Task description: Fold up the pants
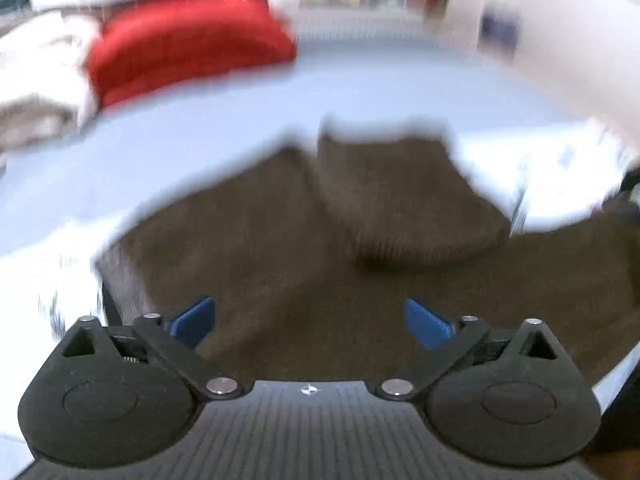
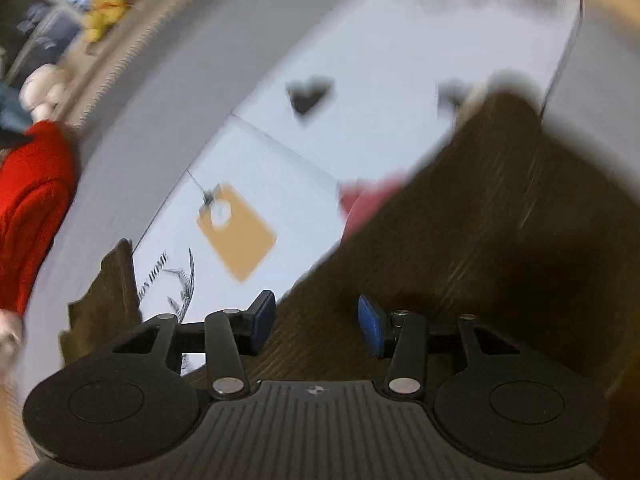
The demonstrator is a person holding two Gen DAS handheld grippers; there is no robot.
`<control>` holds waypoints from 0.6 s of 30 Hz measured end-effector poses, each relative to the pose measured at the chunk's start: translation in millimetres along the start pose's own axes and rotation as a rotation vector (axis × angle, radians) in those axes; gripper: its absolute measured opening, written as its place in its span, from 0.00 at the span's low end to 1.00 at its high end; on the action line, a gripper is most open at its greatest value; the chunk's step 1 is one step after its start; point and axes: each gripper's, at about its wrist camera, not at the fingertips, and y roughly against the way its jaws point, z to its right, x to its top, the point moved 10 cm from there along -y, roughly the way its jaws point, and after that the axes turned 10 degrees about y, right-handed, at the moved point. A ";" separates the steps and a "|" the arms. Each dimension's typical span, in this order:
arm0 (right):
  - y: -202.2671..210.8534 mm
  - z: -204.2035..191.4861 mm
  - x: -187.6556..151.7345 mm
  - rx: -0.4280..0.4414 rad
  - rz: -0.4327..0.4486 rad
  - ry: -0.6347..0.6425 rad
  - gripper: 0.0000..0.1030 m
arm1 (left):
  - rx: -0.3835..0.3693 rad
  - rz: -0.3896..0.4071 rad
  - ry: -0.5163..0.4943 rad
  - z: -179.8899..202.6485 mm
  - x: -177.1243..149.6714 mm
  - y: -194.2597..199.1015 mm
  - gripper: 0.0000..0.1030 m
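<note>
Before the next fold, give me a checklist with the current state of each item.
1. Left gripper open: ok, the blue fingers stand wide apart above the brown pants.
2. Right gripper open: ok, a gap shows between its fingers, with brown fabric behind it.
3. Pants partly folded: ok, one layer lies on top of the rest.
4. Either gripper pinching cloth: not ok, neither holds any.
5. Red garment apart from the pants: ok, pale surface lies between them.
6. Fold edges aligned: cannot tell, both views are motion-blurred.
</note>
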 end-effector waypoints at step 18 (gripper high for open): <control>-59.7 -22.5 18.1 -0.413 0.015 0.136 0.09 | 0.040 -0.037 0.013 -6.8 14.0 -34.0 0.87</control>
